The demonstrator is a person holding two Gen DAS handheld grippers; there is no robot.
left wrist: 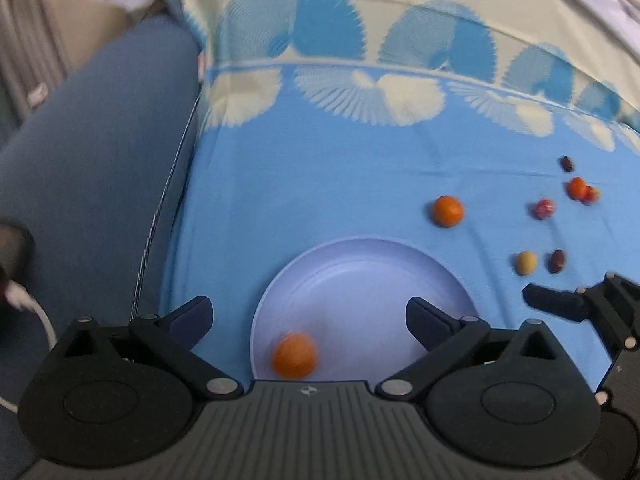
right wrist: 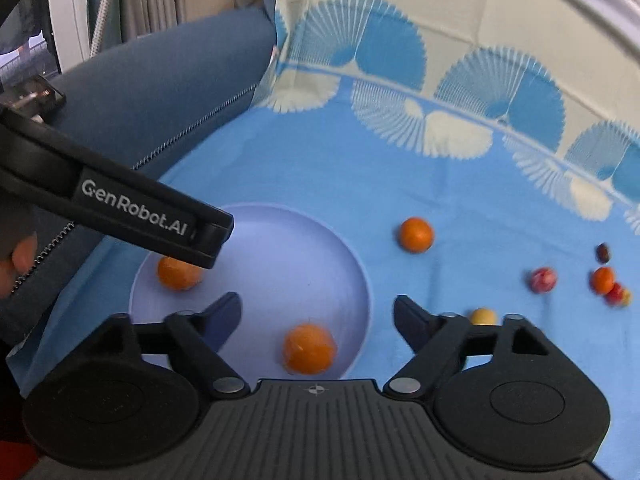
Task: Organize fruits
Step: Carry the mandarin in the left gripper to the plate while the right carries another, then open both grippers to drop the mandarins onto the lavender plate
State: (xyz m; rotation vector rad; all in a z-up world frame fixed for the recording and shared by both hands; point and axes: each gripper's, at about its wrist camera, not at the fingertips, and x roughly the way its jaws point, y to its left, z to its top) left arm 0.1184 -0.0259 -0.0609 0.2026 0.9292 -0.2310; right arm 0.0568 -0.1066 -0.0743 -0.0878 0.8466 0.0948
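A pale lilac plate lies on the blue cloth. It holds two oranges: one at its left and another at its near rim. My left gripper is open and empty above the plate; its body crosses the right wrist view. My right gripper is open and empty over the plate's near rim. A third orange sits on the cloth beyond the plate.
Small fruits lie to the right: a yellow one, a pink one, a small orange one, and dark ones. A blue cushion borders the left.
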